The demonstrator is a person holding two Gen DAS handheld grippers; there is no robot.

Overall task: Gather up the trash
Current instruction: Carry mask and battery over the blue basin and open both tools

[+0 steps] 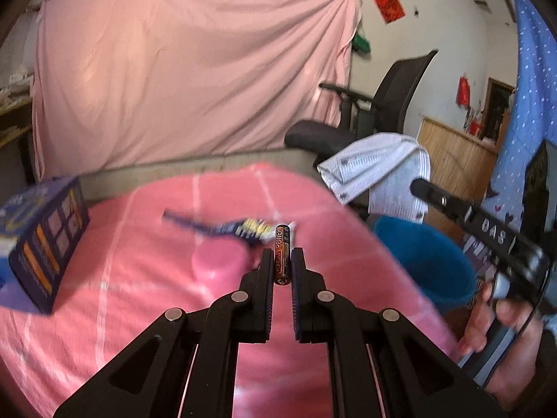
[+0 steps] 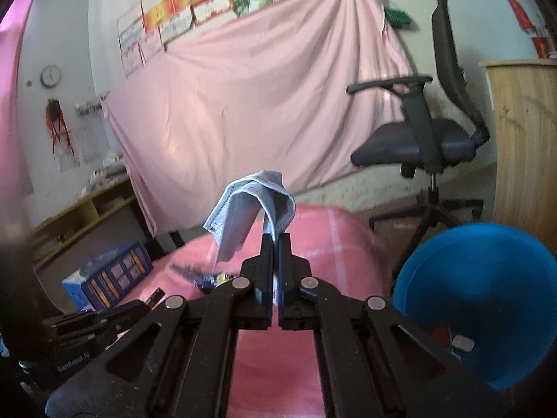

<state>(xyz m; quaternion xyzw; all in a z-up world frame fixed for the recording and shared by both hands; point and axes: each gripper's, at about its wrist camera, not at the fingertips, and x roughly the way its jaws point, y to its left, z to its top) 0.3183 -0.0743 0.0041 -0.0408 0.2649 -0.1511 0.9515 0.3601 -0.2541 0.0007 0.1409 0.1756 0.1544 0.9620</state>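
Observation:
My left gripper [image 1: 282, 256] is shut on a small black and orange battery [image 1: 281, 254], held above the pink checked bed cover [image 1: 146, 278]. My right gripper [image 2: 276, 242] is shut on a white printed paper [image 2: 249, 209], which droops over its fingertips; the left wrist view shows that paper [image 1: 379, 170] held up to the right of the bed. A blue bucket [image 2: 487, 310] stands at the right of the bed, below the paper, with some bits inside. A blue and yellow wrapper [image 1: 226, 228] lies on the bed cover.
A blue carton [image 1: 45, 240] sits at the bed's left edge. A black office chair [image 2: 428, 132] stands behind the bucket, beside a wooden cabinet [image 2: 525, 146]. A pink sheet [image 1: 195, 66] hangs on the far wall. A hand [image 1: 487, 317] holds the right gripper's handle.

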